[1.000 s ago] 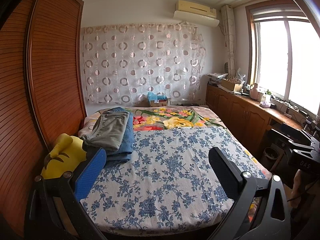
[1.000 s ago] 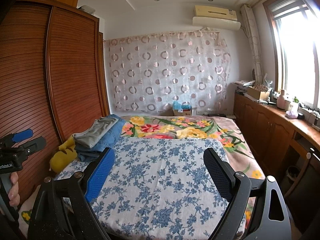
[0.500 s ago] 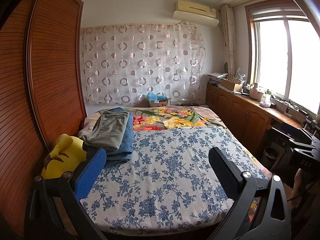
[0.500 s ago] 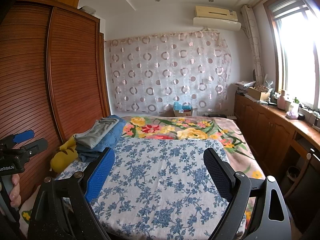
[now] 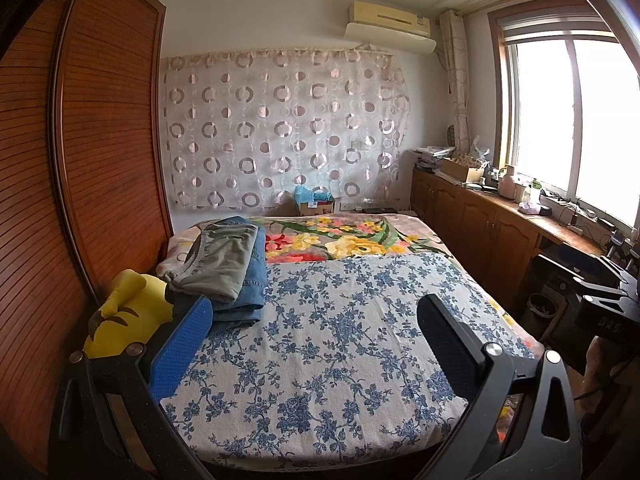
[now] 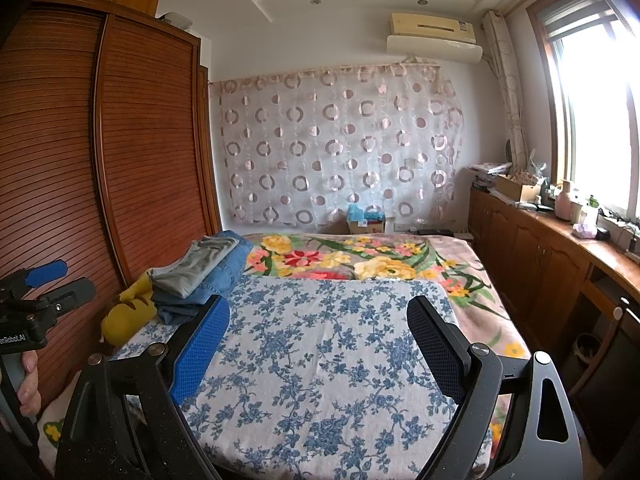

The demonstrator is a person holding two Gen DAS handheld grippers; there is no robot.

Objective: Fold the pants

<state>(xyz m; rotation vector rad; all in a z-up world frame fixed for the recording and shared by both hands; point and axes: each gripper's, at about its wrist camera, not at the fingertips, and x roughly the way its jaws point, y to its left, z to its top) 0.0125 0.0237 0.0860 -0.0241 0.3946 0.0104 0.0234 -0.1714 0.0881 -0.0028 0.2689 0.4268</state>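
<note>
Through the left wrist view, my left gripper (image 5: 316, 320) hangs released, jaws wide with only the blue-flowered bedspread (image 5: 340, 340) between them. The folded pants (image 5: 224, 264), grey on top of blue denim, sit stacked at the left-centre of the frame beside a yellow plush toy (image 5: 128, 312).

Through the right wrist view, my right gripper (image 6: 318, 322) is also released and holds nothing. The pants (image 6: 200, 270) lie left of centre, by the wardrobe (image 6: 152, 140).
</note>
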